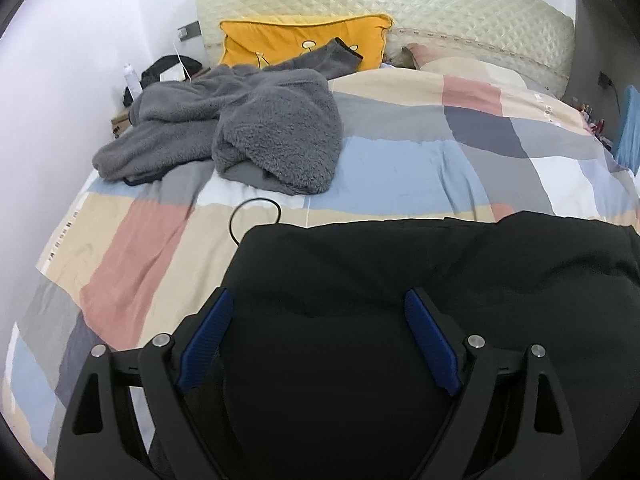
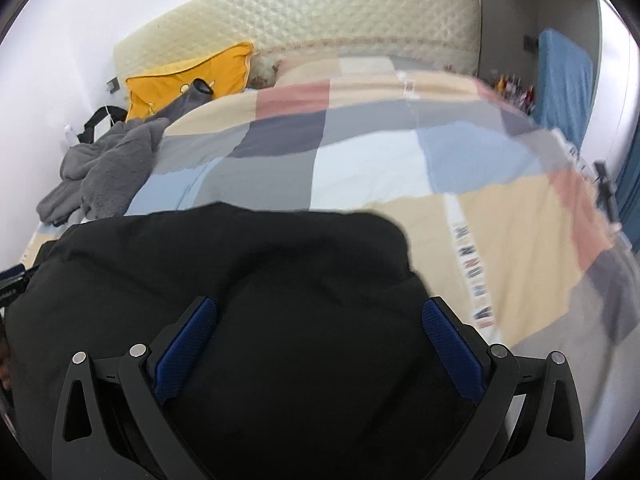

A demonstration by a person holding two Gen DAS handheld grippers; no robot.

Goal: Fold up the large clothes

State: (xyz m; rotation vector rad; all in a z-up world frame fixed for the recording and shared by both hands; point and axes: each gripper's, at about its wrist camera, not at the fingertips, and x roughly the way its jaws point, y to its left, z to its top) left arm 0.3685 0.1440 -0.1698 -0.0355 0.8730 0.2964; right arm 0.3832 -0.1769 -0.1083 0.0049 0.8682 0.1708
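A large black garment (image 1: 400,280) lies on the checked bedspread (image 1: 400,160) at the near side of the bed. It also fills the near part of the right wrist view (image 2: 240,272). My left gripper (image 1: 318,308) is open, its blue pads spread wide over the garment's left part. My right gripper (image 2: 320,316) is open too, over the garment's right part near its right edge. Neither gripper holds cloth. A thin black cord loop (image 1: 256,212) lies on the bed just beyond the garment's far left corner.
A crumpled grey fleece garment (image 1: 240,128) lies at the far left of the bed (image 2: 104,168). A yellow cushion (image 1: 304,44) leans on the quilted cream headboard (image 1: 440,8). A white wall runs along the left. A blue item (image 2: 564,80) stands at the far right.
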